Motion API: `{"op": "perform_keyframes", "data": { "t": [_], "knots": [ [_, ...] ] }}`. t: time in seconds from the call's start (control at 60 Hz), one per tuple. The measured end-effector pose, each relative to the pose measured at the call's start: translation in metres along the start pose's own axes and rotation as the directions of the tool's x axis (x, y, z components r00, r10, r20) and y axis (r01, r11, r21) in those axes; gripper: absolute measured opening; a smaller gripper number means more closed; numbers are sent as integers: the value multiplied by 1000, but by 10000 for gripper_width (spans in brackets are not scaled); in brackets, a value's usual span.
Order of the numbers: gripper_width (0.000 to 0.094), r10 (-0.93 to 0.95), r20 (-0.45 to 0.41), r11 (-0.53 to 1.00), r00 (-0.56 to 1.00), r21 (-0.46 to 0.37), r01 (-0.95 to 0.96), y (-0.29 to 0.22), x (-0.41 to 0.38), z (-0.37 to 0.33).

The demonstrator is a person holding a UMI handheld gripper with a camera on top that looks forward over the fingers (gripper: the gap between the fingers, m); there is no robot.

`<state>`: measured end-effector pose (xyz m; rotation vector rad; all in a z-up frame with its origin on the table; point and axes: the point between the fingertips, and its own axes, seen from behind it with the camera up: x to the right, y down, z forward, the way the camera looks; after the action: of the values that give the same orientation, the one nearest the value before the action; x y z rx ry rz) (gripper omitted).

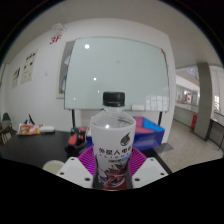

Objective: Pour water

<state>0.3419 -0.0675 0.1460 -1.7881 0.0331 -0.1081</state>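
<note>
1. Fingers [112,172] show at the bottom, white, with pink pads on the inner faces; both pads press on the bottle [113,140], so they hold it tight.
2. Bottle stands upright between the fingers, close to the camera. It is clear, with a white cap [114,98] and a label [114,160] in white, pink and purple with printed characters.
3. Counter [45,152] lies behind the bottle, dark on top. Some small colourful things [32,128] sit on its far left part; I cannot tell what they are.
4. Blue box [148,128] is to the right behind the bottle.
5. Whiteboard [110,72] stands farther back, large and pale, with light spots on it.
6. Wall [35,60] at far left carries posters [27,67].
</note>
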Motion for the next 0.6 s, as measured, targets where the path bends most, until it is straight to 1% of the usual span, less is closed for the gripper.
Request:
{"op": "perform_keyframes", "data": {
  "t": [0.117, 0.183, 0.233, 0.267, 0.333, 0.4, 0.45, 0.483, 0.5, 0.567, 0.583, 0.6],
  "knots": [
    [367, -16, -11, 997, 1000, -72, 15, 51, 7, 6],
    [368, -4, -20, 996, 1000, -88, 3, 75, 15, 12],
    [373, 3, -15, 993, 1000, -121, -5, 94, 15, 15],
    [385, 14, -18, 997, 1000, -82, -15, 90, 16, 15],
    [384, 20, -16, 996, 1000, -86, -22, 92, 15, 12],
    [489, 18, -14, 997, 1000, -78, -19, 91, 15, 15],
    [533, 17, -10, 997, 1000, -75, -18, 89, 15, 14],
    [579, 19, -11, 996, 1000, -91, -20, 92, 16, 13],
    [612, 21, -12, 994, 1000, -108, -22, 96, 14, 16],
    [851, 23, -14, 985, 1000, -171, -25, 107, 13, 10],
    [826, 24, -17, 983, 1000, -181, -27, 108, 13, 7],
    [820, 22, -21, 981, 1000, -190, -26, 107, 16, 2]
  ]
}}
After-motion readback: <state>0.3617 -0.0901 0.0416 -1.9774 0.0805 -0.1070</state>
